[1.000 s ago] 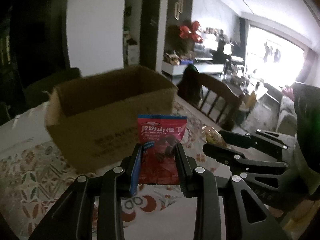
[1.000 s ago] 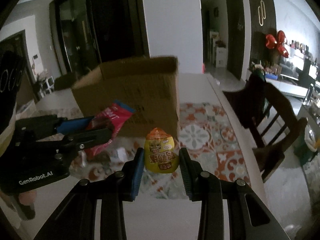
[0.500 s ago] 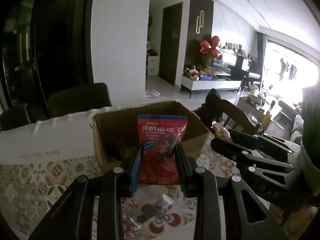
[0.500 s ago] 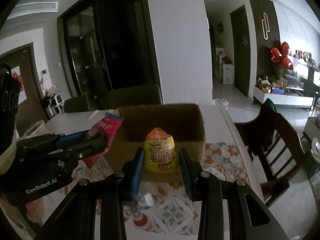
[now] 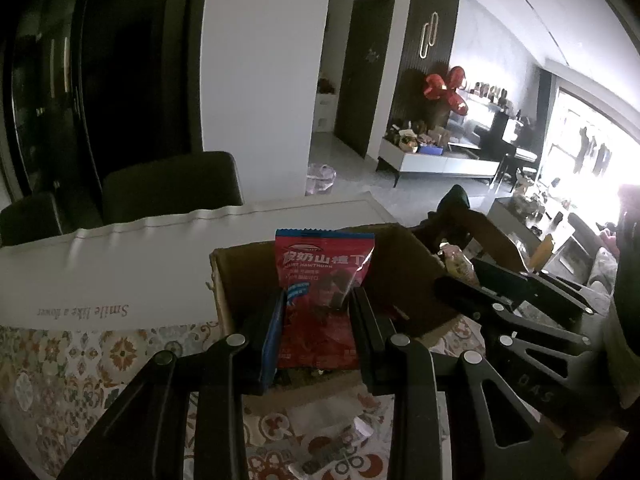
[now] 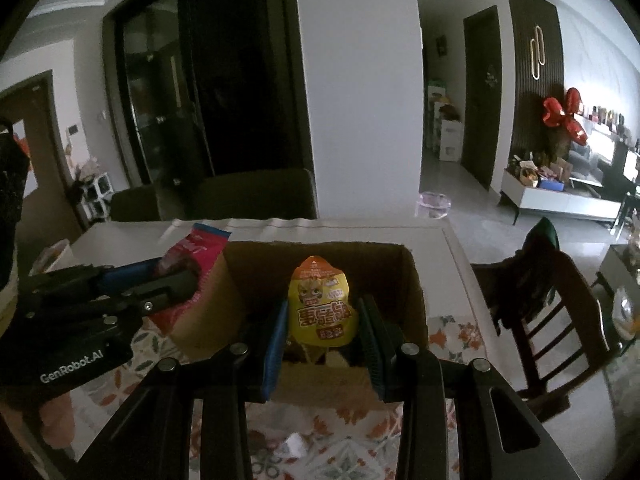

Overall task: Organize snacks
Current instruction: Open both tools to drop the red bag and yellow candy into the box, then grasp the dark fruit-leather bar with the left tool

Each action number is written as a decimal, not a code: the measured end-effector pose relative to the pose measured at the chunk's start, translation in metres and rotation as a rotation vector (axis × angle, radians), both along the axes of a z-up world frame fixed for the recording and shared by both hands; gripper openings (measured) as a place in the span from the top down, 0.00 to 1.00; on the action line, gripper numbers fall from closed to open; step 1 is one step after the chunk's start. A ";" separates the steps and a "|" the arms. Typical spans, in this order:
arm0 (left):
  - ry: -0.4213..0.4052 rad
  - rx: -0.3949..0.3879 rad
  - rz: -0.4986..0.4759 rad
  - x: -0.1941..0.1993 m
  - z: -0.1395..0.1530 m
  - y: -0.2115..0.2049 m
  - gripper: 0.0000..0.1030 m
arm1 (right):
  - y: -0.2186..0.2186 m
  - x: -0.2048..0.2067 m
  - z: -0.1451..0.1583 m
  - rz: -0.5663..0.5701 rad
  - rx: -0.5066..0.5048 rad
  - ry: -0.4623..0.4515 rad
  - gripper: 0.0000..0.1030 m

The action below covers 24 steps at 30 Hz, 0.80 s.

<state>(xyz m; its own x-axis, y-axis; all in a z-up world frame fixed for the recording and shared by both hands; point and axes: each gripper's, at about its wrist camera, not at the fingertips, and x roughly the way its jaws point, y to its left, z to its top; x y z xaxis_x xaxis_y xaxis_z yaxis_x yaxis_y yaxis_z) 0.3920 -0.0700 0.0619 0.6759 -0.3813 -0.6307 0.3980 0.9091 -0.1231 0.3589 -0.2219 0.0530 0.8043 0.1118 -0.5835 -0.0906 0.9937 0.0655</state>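
Note:
My left gripper (image 5: 318,304) is shut on a red snack packet (image 5: 324,276) and holds it over the open cardboard box (image 5: 232,280). My right gripper (image 6: 322,312) is shut on a yellow snack pouch (image 6: 320,304) and holds it over the same box (image 6: 412,280). In the right wrist view the left gripper (image 6: 188,276) with the red packet (image 6: 196,248) is at the box's left side. In the left wrist view the right gripper (image 5: 452,280) is at the box's right side, with a bit of its pouch (image 5: 456,260) showing.
The box stands on a table with a patterned cloth (image 5: 60,360) and a white runner (image 5: 120,272). Small wrappers (image 5: 332,432) lie on the cloth near me. Dark chairs (image 6: 256,196) stand behind the table and a wooden chair (image 6: 560,300) at its right.
Both grippers have risen and moved forward with their snacks. They went from in front of the box's side to above its open top, so the inside now shows.

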 end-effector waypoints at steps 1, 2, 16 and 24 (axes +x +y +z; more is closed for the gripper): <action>0.004 0.003 0.000 0.004 -0.001 -0.001 0.68 | 0.000 0.004 0.000 -0.005 -0.002 0.007 0.65; 0.006 0.010 -0.001 0.008 -0.002 -0.002 0.68 | -0.001 0.009 0.000 -0.008 -0.004 0.013 0.65; -0.051 0.101 -0.020 -0.006 -0.012 0.006 0.43 | -0.005 0.017 -0.010 -0.089 -0.034 0.046 0.46; -0.087 0.171 -0.182 -0.056 -0.033 0.010 0.43 | 0.008 -0.038 -0.018 -0.139 -0.045 -0.016 0.46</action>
<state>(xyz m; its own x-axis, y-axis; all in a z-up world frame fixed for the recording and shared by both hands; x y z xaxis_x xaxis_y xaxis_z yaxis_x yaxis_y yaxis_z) 0.3363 -0.0603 0.0293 0.6600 -0.3949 -0.6390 0.5597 0.8260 0.0676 0.3209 -0.2143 0.0353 0.8196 -0.0280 -0.5723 0.0479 0.9987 0.0198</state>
